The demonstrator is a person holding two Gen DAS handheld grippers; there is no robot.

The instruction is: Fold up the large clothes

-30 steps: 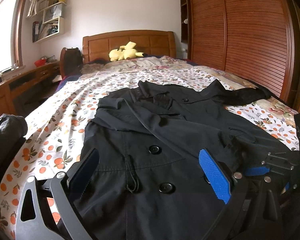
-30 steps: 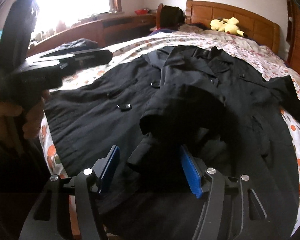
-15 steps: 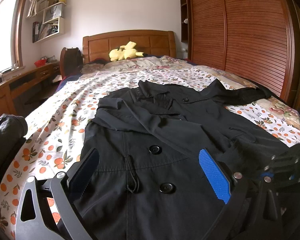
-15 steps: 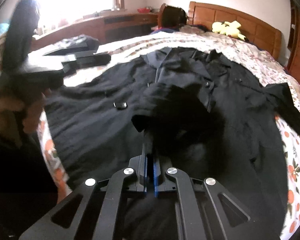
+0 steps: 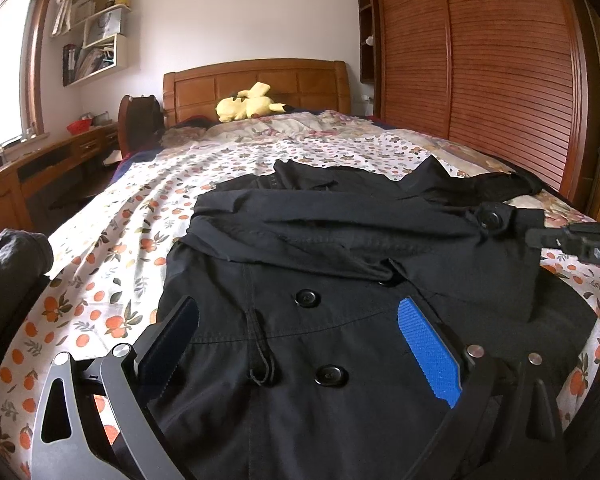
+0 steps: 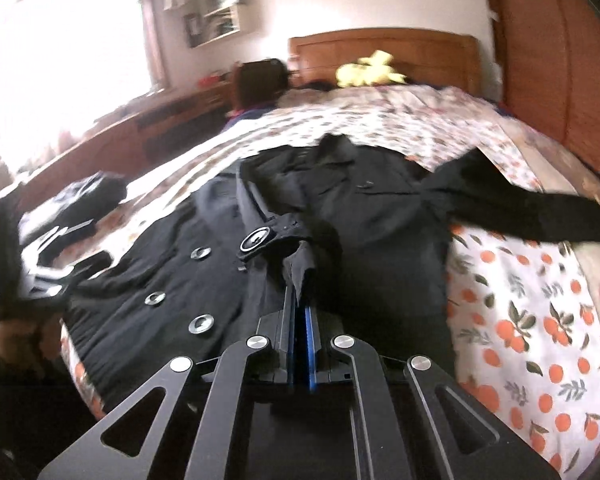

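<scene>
My right gripper (image 6: 299, 312) is clamped on the coat's (image 5: 340, 280) sleeve cuff (image 6: 300, 268). My left gripper (image 5: 300, 344) hangs open over the coat near the bed's (image 5: 112, 264) foot edge.

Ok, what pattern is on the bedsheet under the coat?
White bedsheet printed with oranges and green leaves, clearest in the left wrist view beside the black coat.

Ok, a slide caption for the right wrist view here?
Right gripper shut on the cuff of the black coat spread over the orange-print bedsheet, yellow plush toy by the headboard.
</scene>
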